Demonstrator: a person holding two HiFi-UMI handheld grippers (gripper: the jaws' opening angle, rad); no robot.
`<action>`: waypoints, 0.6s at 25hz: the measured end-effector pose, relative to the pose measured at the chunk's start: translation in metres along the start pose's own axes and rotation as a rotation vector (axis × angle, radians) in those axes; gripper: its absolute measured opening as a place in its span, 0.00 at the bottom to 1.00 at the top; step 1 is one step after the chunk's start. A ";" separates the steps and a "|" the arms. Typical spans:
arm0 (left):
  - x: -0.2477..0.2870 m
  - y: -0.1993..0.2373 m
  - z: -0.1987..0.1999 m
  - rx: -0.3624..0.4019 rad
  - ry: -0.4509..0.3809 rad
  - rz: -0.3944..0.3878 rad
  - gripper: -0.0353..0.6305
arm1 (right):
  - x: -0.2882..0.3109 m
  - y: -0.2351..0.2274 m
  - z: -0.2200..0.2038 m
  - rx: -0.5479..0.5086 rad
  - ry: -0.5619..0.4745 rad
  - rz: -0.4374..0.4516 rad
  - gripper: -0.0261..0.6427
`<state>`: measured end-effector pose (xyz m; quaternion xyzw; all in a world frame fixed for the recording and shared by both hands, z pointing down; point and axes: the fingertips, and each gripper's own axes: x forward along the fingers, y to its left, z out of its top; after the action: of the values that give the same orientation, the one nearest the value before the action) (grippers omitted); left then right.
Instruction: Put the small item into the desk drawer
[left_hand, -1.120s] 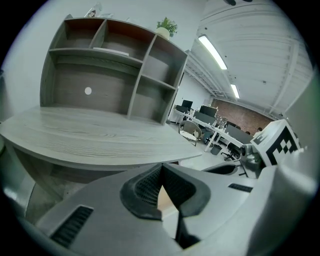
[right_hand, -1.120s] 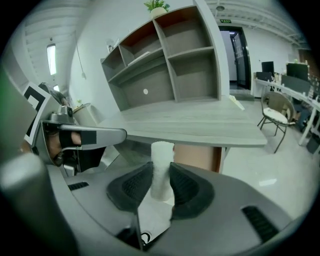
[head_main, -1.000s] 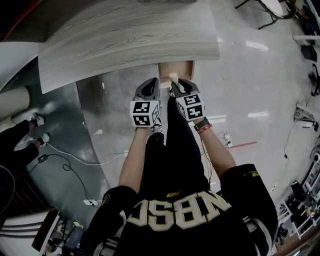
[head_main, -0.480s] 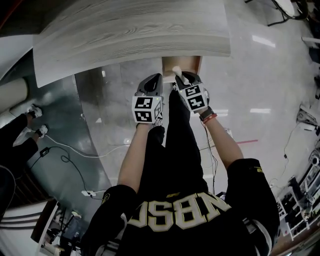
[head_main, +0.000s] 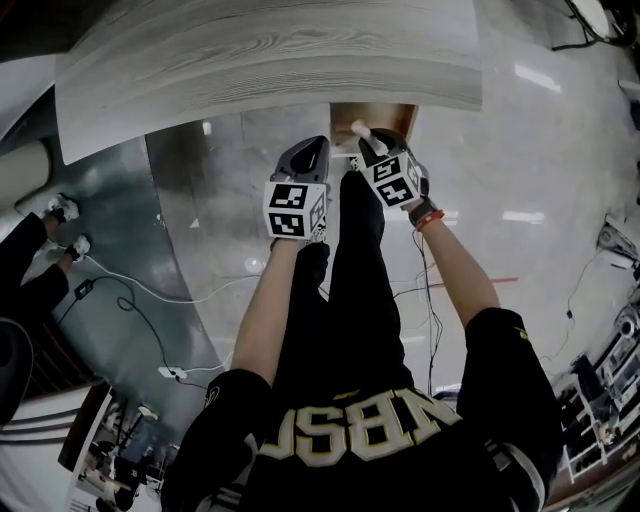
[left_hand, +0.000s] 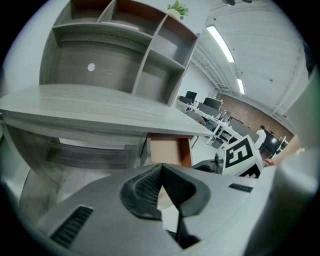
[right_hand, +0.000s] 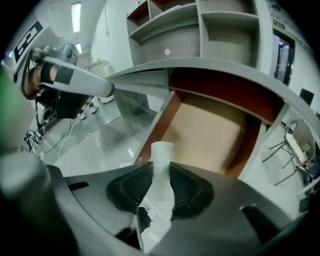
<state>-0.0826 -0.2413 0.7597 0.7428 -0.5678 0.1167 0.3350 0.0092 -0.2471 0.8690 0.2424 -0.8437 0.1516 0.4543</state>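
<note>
A small white tube-like item (right_hand: 161, 172) stands upright between the pads of my right gripper (right_hand: 161, 186), which is shut on it. In the head view the small white item (head_main: 359, 130) pokes out ahead of the right gripper (head_main: 372, 148) over the front of the open drawer (head_main: 400, 115). The drawer (right_hand: 207, 132) shows a bare tan bottom and red-brown walls under the grey wooden desk (head_main: 270, 60). My left gripper (head_main: 312, 152) hangs just left of the drawer, shut, nothing between its jaws. The left gripper (left_hand: 160, 187) faces the open drawer (left_hand: 167, 152).
A grey shelf unit (left_hand: 120, 55) stands on the desk. A curved metal desk panel (head_main: 185, 230) runs down the left. Cables (head_main: 140, 310) lie on the glossy floor, and a person's shoes (head_main: 62, 210) show at the far left. Office desks and chairs (left_hand: 220, 117) stand farther off.
Both grippers have moved forward toward the desk; the right one, with the white item, now reaches over the drawer's front edge. The head view has shifted slightly.
</note>
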 end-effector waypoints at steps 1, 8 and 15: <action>0.001 0.002 -0.002 -0.001 0.003 0.001 0.08 | 0.004 -0.001 -0.001 -0.020 0.005 0.001 0.21; 0.006 0.015 -0.017 0.008 0.027 0.004 0.08 | 0.025 0.004 -0.007 -0.217 0.022 0.005 0.21; 0.015 0.031 -0.029 0.006 0.038 0.014 0.08 | 0.048 0.007 -0.016 -0.367 0.045 0.039 0.21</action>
<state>-0.1003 -0.2381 0.8008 0.7376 -0.5660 0.1350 0.3427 -0.0065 -0.2466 0.9176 0.1356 -0.8515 0.0094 0.5064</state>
